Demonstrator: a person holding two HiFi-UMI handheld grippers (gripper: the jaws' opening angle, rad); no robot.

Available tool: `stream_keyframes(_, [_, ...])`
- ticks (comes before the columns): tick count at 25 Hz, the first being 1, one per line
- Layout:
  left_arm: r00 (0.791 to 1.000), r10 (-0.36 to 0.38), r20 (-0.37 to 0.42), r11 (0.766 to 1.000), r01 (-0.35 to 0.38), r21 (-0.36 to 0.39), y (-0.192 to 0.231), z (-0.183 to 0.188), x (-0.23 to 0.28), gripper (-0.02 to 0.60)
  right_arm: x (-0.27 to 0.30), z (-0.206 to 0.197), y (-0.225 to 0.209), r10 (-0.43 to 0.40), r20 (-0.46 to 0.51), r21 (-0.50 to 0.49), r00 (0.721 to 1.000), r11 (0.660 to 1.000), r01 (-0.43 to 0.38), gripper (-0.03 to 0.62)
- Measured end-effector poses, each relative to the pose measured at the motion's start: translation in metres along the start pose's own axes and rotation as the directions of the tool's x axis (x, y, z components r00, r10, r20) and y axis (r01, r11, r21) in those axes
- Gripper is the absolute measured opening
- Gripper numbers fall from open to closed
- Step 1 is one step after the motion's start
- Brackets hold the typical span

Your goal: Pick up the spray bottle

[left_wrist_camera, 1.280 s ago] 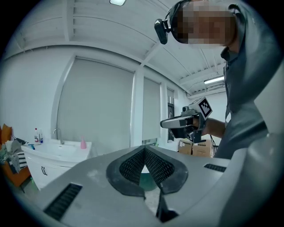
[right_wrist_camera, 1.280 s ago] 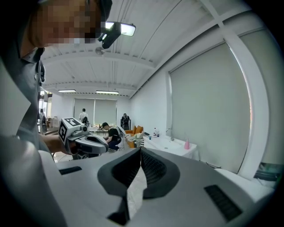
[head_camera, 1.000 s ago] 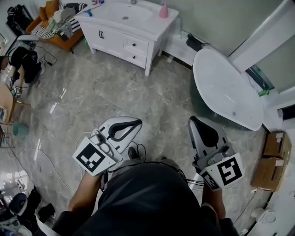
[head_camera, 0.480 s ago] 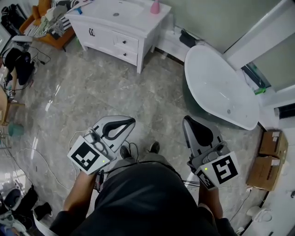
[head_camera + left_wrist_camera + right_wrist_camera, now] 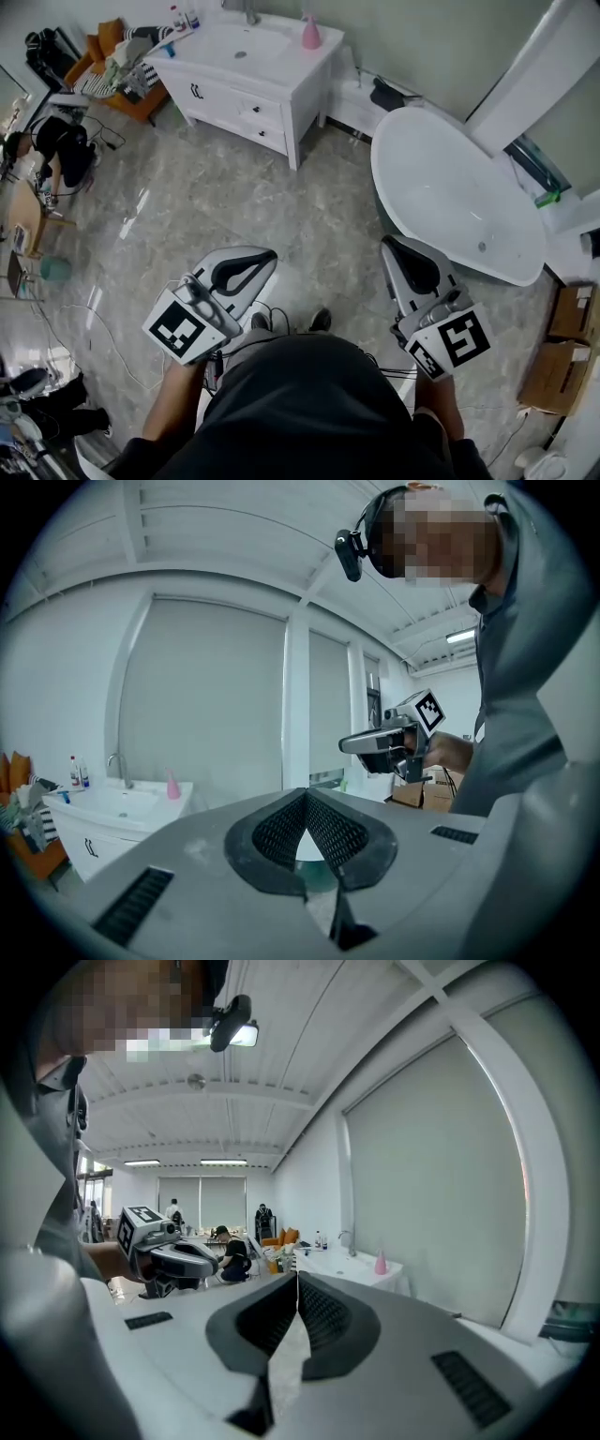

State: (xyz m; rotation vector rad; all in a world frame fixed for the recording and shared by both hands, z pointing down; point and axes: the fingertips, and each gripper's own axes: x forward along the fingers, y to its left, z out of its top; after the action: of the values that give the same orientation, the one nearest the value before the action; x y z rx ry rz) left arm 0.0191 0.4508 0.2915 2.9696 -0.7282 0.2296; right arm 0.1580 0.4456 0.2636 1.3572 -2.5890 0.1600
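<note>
A pink bottle stands upright at the right back corner of the white vanity, far ahead of both grippers. It also shows small in the left gripper view and the right gripper view. My left gripper is held over the floor at waist height, jaws shut with nothing between them. My right gripper is beside it near the bathtub, also shut and empty. Each gripper shows in the other's view: the right gripper and the left gripper.
A white bathtub lies ahead on the right, close to my right gripper. Small bottles stand at the vanity's left end. Cardboard boxes sit at far right. Cables trail over the marble floor; a crouching person is at left.
The person has walked across the floor, so the vanity and bathtub have shifted in the head view. Both grippers were carried along side by side and stay shut.
</note>
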Motion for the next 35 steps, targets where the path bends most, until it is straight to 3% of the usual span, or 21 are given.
stream_keyframes(6, [0.999,0.021,-0.032,1.0,-0.021,0.0,-0.014,0.001,0.017,0.003,-0.006,-0.009,-0.017,0.032,0.009,0.026,0.999,0.999,-0.033,0.011])
stream_keyframes(16, [0.999,0.0,-0.033,1.0,-0.001,-0.012,0.014,-0.005,0.009,0.003,0.021,-0.007,-0.012,0.011,-0.006,0.029,1.0,1.0,-0.011,0.009])
stream_keyframes(35, [0.992,-0.121,0.026,0.993,0.121,0.005,0.158,-0.013,-0.066,0.003,0.148,0.037,0.062,-0.123,-0.032,0.015,0.992,0.992,0.123,0.011])
